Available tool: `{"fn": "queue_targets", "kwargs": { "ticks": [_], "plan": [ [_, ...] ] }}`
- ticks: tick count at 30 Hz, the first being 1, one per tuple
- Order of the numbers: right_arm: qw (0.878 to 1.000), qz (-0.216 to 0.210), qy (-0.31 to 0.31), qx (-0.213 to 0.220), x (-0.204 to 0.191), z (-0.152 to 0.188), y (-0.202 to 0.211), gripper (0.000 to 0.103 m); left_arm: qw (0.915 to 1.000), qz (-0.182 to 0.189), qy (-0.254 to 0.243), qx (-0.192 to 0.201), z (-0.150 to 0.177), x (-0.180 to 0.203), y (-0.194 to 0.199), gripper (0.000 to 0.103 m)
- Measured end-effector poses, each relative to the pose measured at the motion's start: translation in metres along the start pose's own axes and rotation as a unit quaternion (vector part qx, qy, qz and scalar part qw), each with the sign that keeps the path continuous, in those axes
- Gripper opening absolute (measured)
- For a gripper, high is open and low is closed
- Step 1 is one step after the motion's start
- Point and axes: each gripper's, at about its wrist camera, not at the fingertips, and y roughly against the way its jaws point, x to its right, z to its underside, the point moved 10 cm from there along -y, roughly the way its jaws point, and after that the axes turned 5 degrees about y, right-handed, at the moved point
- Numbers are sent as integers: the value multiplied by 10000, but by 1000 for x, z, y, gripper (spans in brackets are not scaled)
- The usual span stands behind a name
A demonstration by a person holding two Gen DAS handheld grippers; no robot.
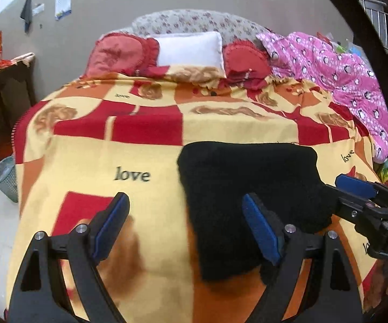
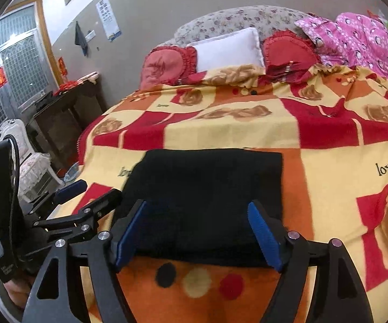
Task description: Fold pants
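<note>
Both the left gripper (image 1: 185, 226) and the right gripper (image 2: 198, 235) show matte black triangular-cutout frames, silver round screws at the joints, ribbed blue pads (image 2: 263, 235) on the fingers, and a black cable looping alongside.

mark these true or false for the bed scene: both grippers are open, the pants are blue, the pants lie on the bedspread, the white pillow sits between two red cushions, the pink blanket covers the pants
1. Both grippers are open. True: the left gripper and the right gripper each show their blue fingers spread wide with nothing clamped.
2. The pants are blue. False: the pants are black.
3. The pants lie on the bedspread. True: they rest folded on the red and yellow bedspread.
4. The white pillow sits between two red cushions. True: the white pillow has a red cushion on each side.
5. The pink blanket covers the pants. False: the pink blanket lies apart, at the far side of the bed.
</note>
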Motion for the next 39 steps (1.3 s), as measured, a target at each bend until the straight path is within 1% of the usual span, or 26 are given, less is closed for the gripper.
{"fn": "queue_targets", "kwargs": {
  "ticks": [6,10,15,23,31,39],
  "plan": [
    [9998,-70,198,23,-27,2,12,83,9997,-116,-87,172,9,-11,26,87],
    [9997,3,243,33,-33,3,19,83,9993,-163,38,324,9,-19,40,87],
    [9996,35,290,44,-37,3,24,83,9991,-171,28,396,11,-22,48,87],
    [9991,40,422,-16,-43,5,26,83,9991,-190,12,369,15,-22,49,87],
    [9994,31,341,-46,-41,8,25,83,9991,-229,57,343,17,-25,48,87],
    [9994,4,322,-81,-41,10,23,84,9991,-262,-11,332,19,-24,47,87]
  ]
}}
